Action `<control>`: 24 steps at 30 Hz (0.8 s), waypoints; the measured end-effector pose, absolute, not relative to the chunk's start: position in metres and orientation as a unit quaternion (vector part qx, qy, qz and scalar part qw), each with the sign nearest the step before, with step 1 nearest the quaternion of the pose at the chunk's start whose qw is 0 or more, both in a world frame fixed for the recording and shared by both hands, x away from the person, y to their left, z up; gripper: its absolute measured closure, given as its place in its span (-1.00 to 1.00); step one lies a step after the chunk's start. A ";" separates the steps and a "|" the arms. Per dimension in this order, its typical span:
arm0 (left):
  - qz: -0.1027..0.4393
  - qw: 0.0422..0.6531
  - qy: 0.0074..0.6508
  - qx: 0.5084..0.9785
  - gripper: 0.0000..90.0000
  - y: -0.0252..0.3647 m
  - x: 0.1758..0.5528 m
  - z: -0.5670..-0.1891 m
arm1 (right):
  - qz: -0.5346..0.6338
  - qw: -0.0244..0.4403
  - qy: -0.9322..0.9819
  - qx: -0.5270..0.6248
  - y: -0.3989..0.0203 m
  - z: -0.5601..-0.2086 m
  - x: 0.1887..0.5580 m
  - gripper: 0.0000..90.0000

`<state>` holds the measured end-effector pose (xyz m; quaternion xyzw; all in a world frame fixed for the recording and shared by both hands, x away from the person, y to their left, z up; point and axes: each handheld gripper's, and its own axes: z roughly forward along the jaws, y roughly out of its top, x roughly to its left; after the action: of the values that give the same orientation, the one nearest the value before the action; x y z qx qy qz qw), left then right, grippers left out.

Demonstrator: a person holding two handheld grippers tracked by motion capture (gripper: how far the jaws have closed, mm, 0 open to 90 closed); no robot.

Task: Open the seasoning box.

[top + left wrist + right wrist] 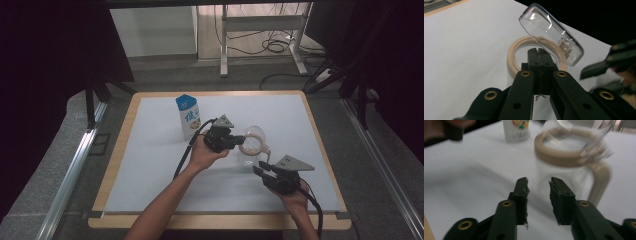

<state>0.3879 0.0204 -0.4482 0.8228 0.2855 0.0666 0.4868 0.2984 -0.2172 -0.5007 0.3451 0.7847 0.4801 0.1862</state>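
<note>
Landmark: the clear jug point(251, 150) with a beige rim and handle, standing on the white worktop point(150, 165); every place below is given from it.
Left claw point(239, 139): closed tight, its jaws pressed together at the jug's near rim; in the left gripper view point(539, 55) they meet right at the beige ring, though I cannot tell whether they pinch the rim or merely rest against it.
Lid point(551, 32): clear, hinged, tilted up above the jug's mouth.
Right claw point(538, 187): partly open with nothing between the jaws, aimed at the jug's glass body, near it but apart; in the high view point(262, 171) it sits on the handle side.
Milk carton point(188, 116): upright, beyond the jug and to its left, well apart.
Risk: the jug is light and clear, so a push from the right claw could slide or tip it, judging by its narrow base.
Risk: if the left claw slips off the rim, the raised lid may drop shut.
Hard to read: the right gripper view is blurred; jug contents cannot be told; the handle's lower end is smeared.
</note>
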 end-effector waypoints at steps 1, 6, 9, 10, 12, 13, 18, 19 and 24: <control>0.066 0.488 0.285 0.822 1.00 0.020 0.387 -0.447 | 0.477 0.181 0.789 0.344 -0.215 -0.504 0.299 0.39; 0.069 0.490 0.281 0.822 1.00 0.017 0.386 -0.444 | 0.464 0.171 0.803 0.334 -0.207 -0.512 0.301 0.27; 0.064 0.493 0.282 0.821 1.00 0.017 0.386 -0.443 | 0.460 0.164 0.806 0.333 -0.205 -0.516 0.302 0.23; 0.064 0.493 0.282 0.821 1.00 0.017 0.386 -0.443 | 0.460 0.164 0.806 0.333 -0.205 -0.516 0.302 0.23; 0.064 0.492 0.282 0.821 1.00 0.015 0.386 -0.442 | 0.455 0.157 0.810 0.334 -0.202 -0.520 0.304 0.16; 0.064 0.490 0.280 0.823 1.00 0.014 0.385 -0.441 | 0.455 0.154 0.811 0.335 -0.201 -0.521 0.305 0.14; 0.066 0.488 0.274 0.826 1.00 0.010 0.384 -0.437 | 0.450 0.146 0.816 0.334 -0.198 -0.526 0.306 0.13; 0.061 0.489 0.272 0.827 1.00 0.008 0.383 -0.436 | 0.448 0.143 0.817 0.334 -0.197 -0.527 0.307 0.12; 0.066 0.488 0.265 0.829 1.00 0.003 0.381 -0.430 | 0.447 0.135 0.819 0.333 -0.195 -0.529 0.308 0.11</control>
<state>0.3808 0.0025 -0.4303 0.8287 0.2655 0.0658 0.4882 0.3084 -0.1948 -0.5285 0.3327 0.8193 0.4473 0.1346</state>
